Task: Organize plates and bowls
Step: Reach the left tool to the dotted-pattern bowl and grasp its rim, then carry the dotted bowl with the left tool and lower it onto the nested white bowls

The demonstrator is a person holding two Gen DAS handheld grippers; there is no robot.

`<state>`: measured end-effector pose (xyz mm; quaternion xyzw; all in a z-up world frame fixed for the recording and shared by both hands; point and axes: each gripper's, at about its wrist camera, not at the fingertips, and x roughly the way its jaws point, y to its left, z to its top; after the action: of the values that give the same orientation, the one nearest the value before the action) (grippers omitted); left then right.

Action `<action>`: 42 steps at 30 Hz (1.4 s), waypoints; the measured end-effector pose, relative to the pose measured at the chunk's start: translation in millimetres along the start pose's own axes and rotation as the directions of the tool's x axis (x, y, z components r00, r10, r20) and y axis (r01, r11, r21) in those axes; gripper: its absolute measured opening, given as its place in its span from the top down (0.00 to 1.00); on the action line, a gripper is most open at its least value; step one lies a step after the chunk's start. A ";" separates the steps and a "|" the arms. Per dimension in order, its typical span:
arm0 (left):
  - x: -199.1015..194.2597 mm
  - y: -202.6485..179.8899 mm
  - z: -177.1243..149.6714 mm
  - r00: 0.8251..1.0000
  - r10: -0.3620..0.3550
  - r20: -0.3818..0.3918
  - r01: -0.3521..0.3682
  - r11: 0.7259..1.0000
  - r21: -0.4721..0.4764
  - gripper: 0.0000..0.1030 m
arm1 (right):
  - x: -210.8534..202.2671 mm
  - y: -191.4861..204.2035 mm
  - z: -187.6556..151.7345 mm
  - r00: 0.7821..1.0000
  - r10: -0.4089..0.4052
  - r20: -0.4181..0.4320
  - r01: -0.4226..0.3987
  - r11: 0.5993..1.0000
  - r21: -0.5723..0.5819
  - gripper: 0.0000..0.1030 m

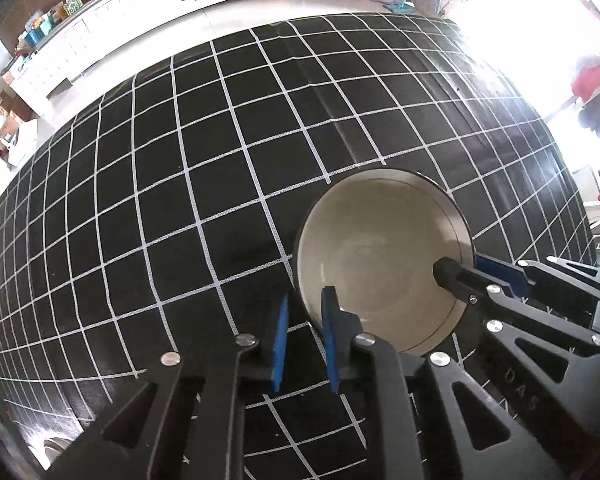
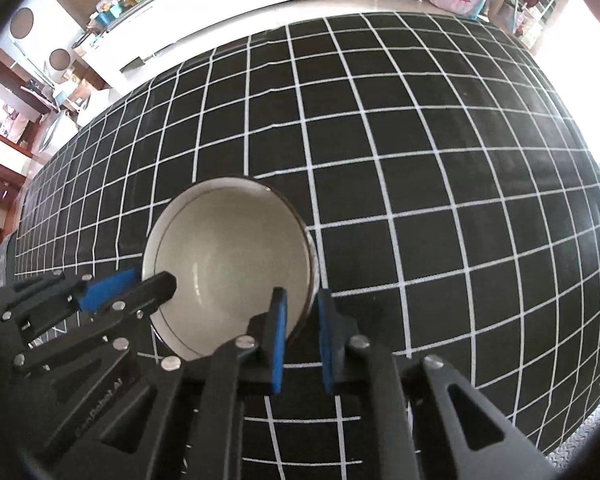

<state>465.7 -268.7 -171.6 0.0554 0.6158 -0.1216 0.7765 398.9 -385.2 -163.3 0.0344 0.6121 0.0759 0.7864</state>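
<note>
Tablecloth of black fabric with a white grid (image 1: 220, 152) is spread under a round cream ceramic bowl with a dark rim (image 1: 384, 256), which is set upright on it near the close edge. The bowl's rim is straddled on one side by the blue-padded left gripper (image 1: 306, 324) and on the opposite side by the blue-padded right gripper (image 2: 303, 320), each with one finger inside and one outside. Both pairs of pads are drawn narrow about the wall, apparently pinching it, though contact is hard to confirm through the fisheye.
</note>
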 end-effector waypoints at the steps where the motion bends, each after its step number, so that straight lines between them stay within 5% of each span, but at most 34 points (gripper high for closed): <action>1: -0.7 -2.7 0.4 1.000 0.002 -0.001 -0.002 1.000 0.002 0.89 | -0.4 0.2 -1.6 1.000 -0.002 0.001 0.002 1.000 -0.001 0.83; 21: -16.5 55.0 -62.9 0.999 0.001 -0.045 -0.003 0.999 -0.043 0.88 | 5.6 78.1 -39.6 0.998 -0.028 -0.048 0.022 0.992 -0.123 0.82; 42: -17.4 132.1 -113.6 0.995 0.018 -0.094 -0.031 0.989 -0.148 0.90 | 21.8 159.6 -60.9 0.991 -0.007 -0.134 -0.009 0.993 -0.117 0.83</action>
<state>388.8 -112.3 -189.9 0.0103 0.6576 -0.0630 0.7507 332.9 -226.6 -175.8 -0.0167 0.6582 0.1143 0.7439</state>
